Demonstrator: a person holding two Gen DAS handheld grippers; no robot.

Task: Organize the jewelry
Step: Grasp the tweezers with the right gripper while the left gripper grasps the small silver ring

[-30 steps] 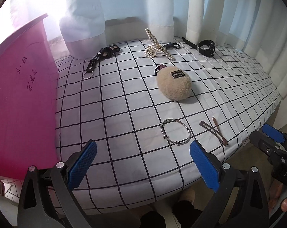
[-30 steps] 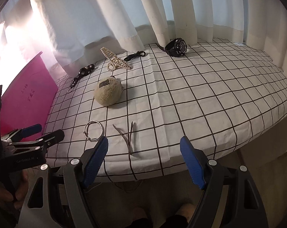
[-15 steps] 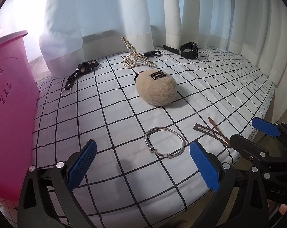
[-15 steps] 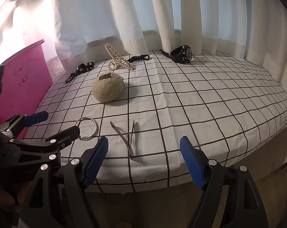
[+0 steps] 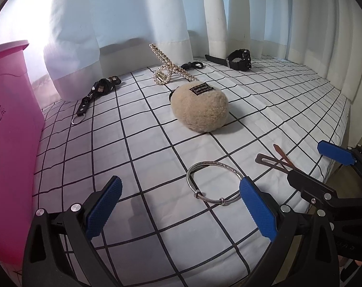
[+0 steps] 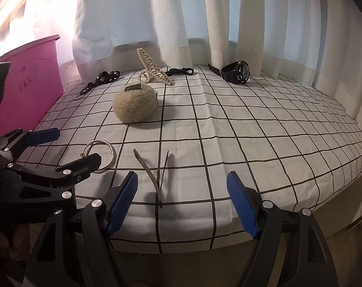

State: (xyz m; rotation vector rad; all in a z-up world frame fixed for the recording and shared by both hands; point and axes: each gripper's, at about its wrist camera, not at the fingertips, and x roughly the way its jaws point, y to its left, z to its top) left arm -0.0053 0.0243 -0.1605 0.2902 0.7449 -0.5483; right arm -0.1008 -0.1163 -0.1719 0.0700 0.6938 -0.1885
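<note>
A silver bangle (image 5: 213, 181) lies near the front edge of the checked tablecloth (image 5: 145, 148), just ahead of my open, empty left gripper (image 5: 178, 205). The bangle also shows in the right wrist view (image 6: 102, 151). Thin metal hair clips (image 6: 154, 172) lie crossed just ahead of my open, empty right gripper (image 6: 182, 203); they also show in the left wrist view (image 5: 274, 159). Further back lie a beige fluffy pouch (image 5: 199, 108), a pearl hair claw (image 5: 165, 68), a black studded strap (image 5: 97, 93) and a black watch (image 5: 238, 61).
A pink bin (image 5: 11, 143) stands at the left edge of the table. White curtains (image 5: 157, 12) hang behind the table. A small black tie (image 6: 181, 71) lies by the hair claw. The table's front edge drops off below both grippers.
Both grippers have lowered and moved in toward the table. The bangle and hair clips now sit close ahead of them. No object has moved.
</note>
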